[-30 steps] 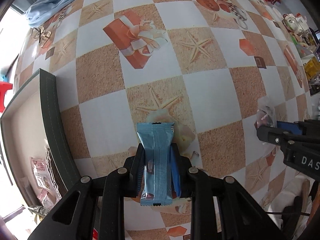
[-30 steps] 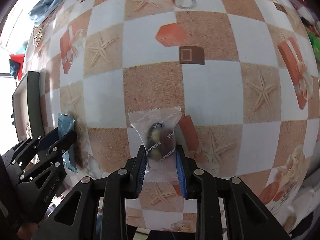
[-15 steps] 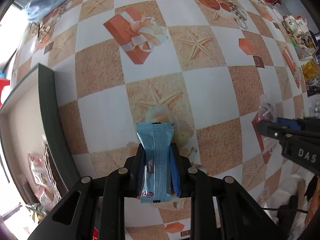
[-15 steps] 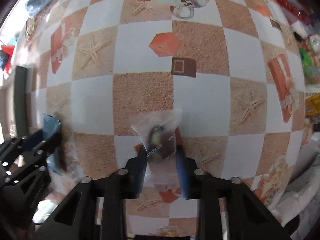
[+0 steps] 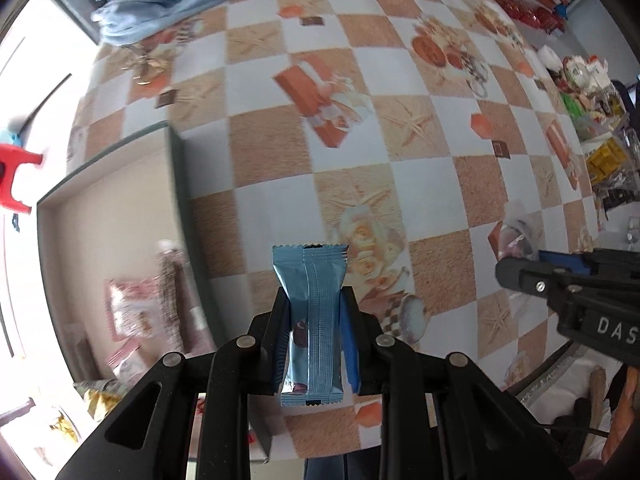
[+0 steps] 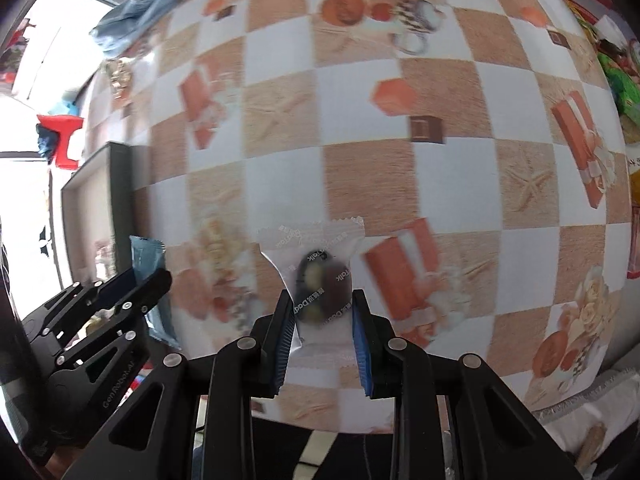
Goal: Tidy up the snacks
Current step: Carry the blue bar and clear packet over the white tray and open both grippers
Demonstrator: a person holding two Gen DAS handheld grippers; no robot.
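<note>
My left gripper [image 5: 314, 304] is shut on a light blue snack bar [image 5: 312, 312] and holds it upright above the table, just right of a dark-rimmed box [image 5: 178, 184]. The box holds several snack packets [image 5: 132, 312]. My right gripper [image 6: 322, 308] is shut on a clear wrapped snack with a dark filling [image 6: 320, 280], held above the table. The right gripper also shows at the right of the left wrist view [image 5: 520, 268]. The left gripper with the blue bar shows at the left of the right wrist view [image 6: 148, 276], near the box [image 6: 116, 184].
The table has a checked cloth with starfish and gift prints [image 5: 400, 120]. A blue garment [image 5: 168, 12] lies at the far left corner. More snack packs [image 5: 600, 152] crowd the right edge. A red stool [image 5: 16, 176] stands beyond the box.
Both grippers have moved left toward the box while keeping their snacks. The box now fills more of the left wrist view.
</note>
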